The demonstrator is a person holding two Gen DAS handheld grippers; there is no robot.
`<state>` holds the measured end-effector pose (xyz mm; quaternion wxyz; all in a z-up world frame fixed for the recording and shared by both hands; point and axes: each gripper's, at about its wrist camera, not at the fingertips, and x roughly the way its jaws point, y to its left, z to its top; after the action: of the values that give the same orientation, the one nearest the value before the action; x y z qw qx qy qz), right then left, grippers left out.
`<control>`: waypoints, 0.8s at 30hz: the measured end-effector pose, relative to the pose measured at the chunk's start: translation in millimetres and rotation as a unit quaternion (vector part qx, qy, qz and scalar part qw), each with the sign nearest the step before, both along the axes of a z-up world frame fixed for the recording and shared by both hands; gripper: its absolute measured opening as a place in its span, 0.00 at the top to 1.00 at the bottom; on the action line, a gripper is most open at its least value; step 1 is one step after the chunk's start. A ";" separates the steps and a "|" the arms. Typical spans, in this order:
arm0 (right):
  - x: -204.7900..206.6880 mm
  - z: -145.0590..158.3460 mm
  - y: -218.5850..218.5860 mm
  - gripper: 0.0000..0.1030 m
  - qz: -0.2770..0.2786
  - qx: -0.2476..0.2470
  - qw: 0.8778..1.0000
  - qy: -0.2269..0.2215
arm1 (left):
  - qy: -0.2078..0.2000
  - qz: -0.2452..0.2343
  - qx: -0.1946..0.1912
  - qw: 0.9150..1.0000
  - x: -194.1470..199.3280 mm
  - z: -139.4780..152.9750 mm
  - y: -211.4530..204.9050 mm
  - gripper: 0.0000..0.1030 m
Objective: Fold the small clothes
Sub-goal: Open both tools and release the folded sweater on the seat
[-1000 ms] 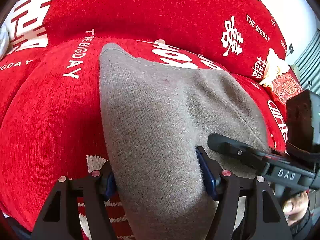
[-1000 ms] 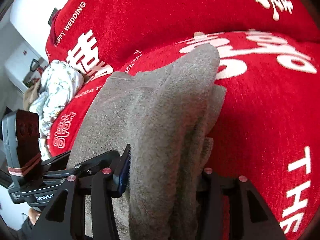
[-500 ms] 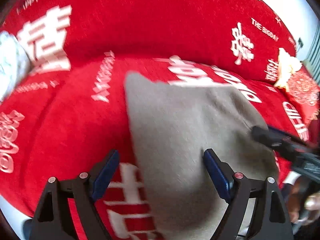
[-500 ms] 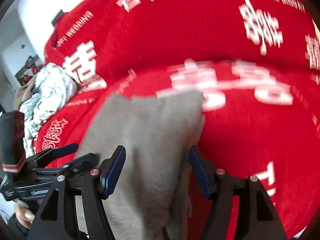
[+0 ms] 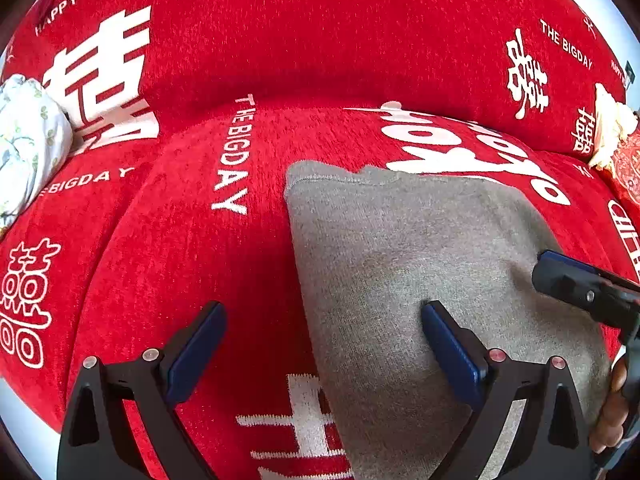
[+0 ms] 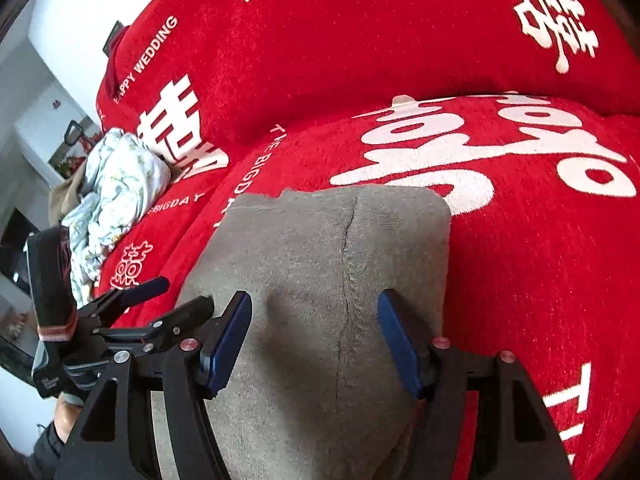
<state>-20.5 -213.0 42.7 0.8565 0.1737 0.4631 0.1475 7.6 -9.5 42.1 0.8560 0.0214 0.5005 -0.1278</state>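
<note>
The left gripper (image 5: 322, 354) is opening wide and the right gripper (image 6: 314, 340) stands apart, both holding nothing, over the grey cloth (image 6: 320, 264) lying folded (maybe done) on the red sofa (image 5: 180, 248).

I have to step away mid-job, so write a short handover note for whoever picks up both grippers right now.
Left gripper: jaws opening, nothing pinched; it straddles the left edge of the grey knit garment.
Right gripper: open above the garment, pads clear of the cloth.
Garment: lies folded flat on the red sofa cover, released.
Unfolded floral clothes are heaped at the sofa's far left.
Done: this fold looks finished.
Left: check whether another fold is needed, then probably take the next piece from the heap.
</note>
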 end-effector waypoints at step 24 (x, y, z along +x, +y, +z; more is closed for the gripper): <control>-123.4 19.7 27.6 0.30 0.035 -0.109 0.990 -0.078 | -0.038 -0.025 0.002 0.999 -83.2 26.3 12.9 0.04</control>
<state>-143.9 -185.4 62.4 0.8982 0.0509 0.4137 0.1393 -75.6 3.4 68.4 0.8709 0.0400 0.4670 -0.1474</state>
